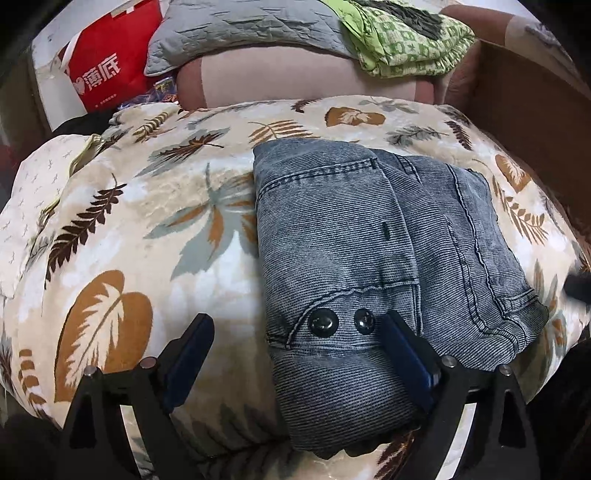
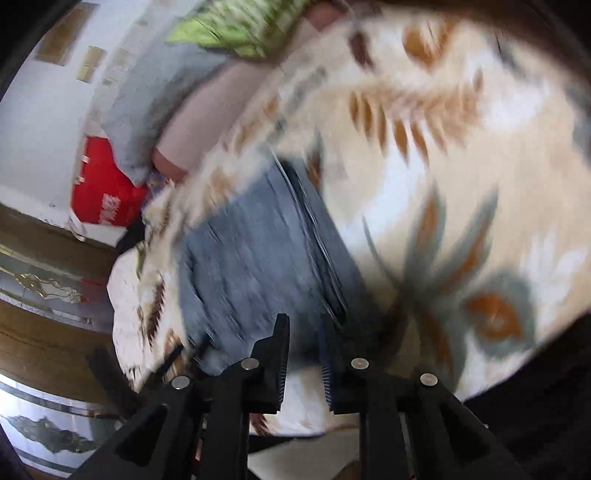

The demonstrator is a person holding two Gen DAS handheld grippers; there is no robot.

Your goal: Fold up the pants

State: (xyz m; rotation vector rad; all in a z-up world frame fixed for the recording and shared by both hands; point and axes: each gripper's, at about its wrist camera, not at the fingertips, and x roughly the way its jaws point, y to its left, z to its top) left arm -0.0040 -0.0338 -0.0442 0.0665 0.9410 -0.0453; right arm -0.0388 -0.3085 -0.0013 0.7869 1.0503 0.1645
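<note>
The blue denim pants [image 1: 369,251] lie folded into a compact stack on a leaf-print blanket [image 1: 140,221], with two dark snap buttons near the front edge. My left gripper [image 1: 295,328] is open above the near end of the pants, its right finger [image 1: 402,350] over the denim, its left finger over the blanket. In the blurred right wrist view the pants [image 2: 258,251] lie ahead. My right gripper [image 2: 303,332] hangs just off their near corner, jaws a narrow gap apart, holding nothing.
A grey quilted pillow [image 1: 243,29], a green patterned cloth [image 1: 406,40] and a red bag [image 1: 110,62] sit behind the blanket on a pink sofa back [image 1: 280,77]. A brown cardboard panel [image 1: 535,110] stands at the right.
</note>
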